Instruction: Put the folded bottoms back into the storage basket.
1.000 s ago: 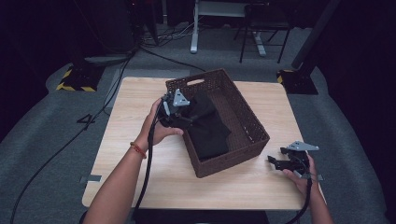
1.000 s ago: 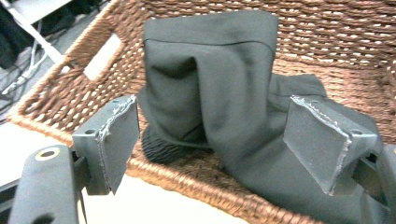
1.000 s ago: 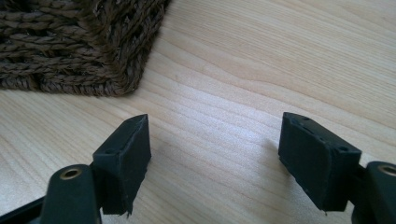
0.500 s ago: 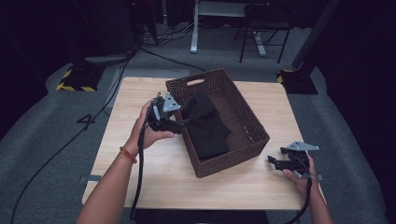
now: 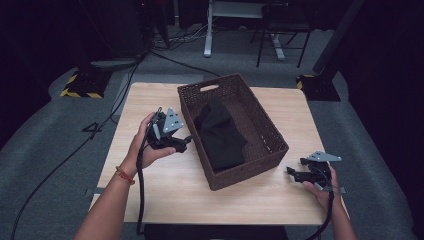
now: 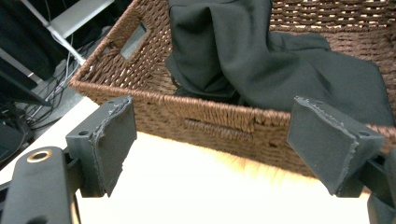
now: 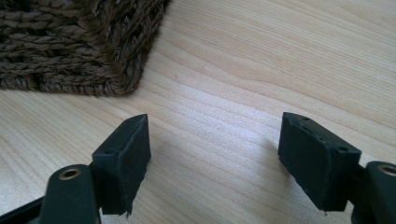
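One worktop, pale wood, carries one woven brown basket holding one black cloth. Two tools, one in each of my hands.

The basket's long axis runs diagonally in the high view, from the far-left end with its handle slot to the near-right corner. The cloth lies along that same axis inside the basket, bunched higher toward the far end.

My left tool sits just beside the basket's left long wall, pointing at it; my left hand grips it from behind. My right tool is low over the worktop near the basket's near-right corner, apart from it, jaws pointing left toward the basket.

Left gripper view: jaws spread wide with nothing between them. It shows the handle slot in the end wall and the cloth's folds draping toward the rim, detail the high view blurs.

Right gripper view: jaws spread, holding nothing, over bare wood grain, with the basket's bottom corner ahead.
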Demonstrator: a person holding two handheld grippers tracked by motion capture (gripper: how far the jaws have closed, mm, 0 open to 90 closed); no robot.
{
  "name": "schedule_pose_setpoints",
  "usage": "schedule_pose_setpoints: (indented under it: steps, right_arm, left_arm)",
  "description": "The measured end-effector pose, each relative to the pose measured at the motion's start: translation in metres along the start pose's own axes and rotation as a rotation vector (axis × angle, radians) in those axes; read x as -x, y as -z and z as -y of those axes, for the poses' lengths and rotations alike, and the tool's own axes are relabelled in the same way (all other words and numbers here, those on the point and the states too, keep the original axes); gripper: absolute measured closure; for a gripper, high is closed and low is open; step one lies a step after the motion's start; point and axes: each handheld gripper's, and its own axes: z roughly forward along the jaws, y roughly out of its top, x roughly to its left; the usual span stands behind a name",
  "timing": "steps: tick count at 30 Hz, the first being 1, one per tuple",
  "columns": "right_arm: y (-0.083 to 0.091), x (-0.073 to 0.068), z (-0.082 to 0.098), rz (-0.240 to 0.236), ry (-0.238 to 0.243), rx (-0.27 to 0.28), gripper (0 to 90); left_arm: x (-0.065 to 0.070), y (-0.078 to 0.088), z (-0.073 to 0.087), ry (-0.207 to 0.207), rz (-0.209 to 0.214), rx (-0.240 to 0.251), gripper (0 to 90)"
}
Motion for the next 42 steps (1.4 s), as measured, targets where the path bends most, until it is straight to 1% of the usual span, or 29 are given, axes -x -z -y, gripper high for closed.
schedule_pose_setpoints:
  steps: [4, 8, 11, 15, 21, 23, 29, 33, 37, 39, 42]
  right_arm:
    - [0.0, 0.0, 0.0, 0.0, 0.0, 0.0, 25.6]
    - [0.0, 0.0, 0.0, 0.002, -0.001, -0.001, 25.6]
    - [0.0, 0.0, 0.0, 0.002, -0.001, -0.001, 25.6]
    - [0.0, 0.0, 0.0, 0.002, -0.002, -0.001, 25.6]
    - [0.0, 0.0, 0.0, 0.003, -0.002, -0.001, 25.6]
    - [0.0, 0.0, 0.0, 0.003, -0.003, -0.001, 25.6]
    - [0.0, 0.0, 0.0, 0.004, -0.004, -0.001, 25.6]
    - [0.0, 0.0, 0.0, 0.005, -0.003, -0.001, 25.6]
    - [0.001, -0.001, 0.001, 0.006, -0.005, -0.001, 25.6]
    - [0.001, -0.001, 0.001, 0.005, -0.005, -0.002, 25.6]
    - [0.001, -0.001, 0.001, 0.006, -0.005, -0.001, 25.6]
  left_arm:
    - [0.001, 0.004, 0.011, 0.004, -0.001, -0.009, 16.4]
    - [0.002, 0.005, 0.023, -0.001, -0.016, -0.038, 16.4]
    - [0.002, 0.006, 0.033, 0.015, -0.02, -0.051, 16.6]
    - [0.003, 0.006, 0.044, 0.015, -0.026, -0.072, 16.5]
    - [0.005, 0.003, 0.063, 0.018, -0.021, -0.099, 16.6]
    - [0.006, 0.001, 0.069, 0.027, -0.019, -0.104, 16.7]
    - [0.005, -0.004, 0.092, 0.049, -0.018, -0.15, 16.8]
    - [0.005, -0.006, 0.105, 0.052, -0.023, -0.177, 16.8]
    - [0.006, -0.008, 0.118, 0.064, -0.013, -0.198, 16.8]
    - [0.007, -0.009, 0.124, 0.059, -0.009, -0.214, 16.7]
    - [0.007, -0.01, 0.133, 0.074, 0.006, -0.222, 16.6]
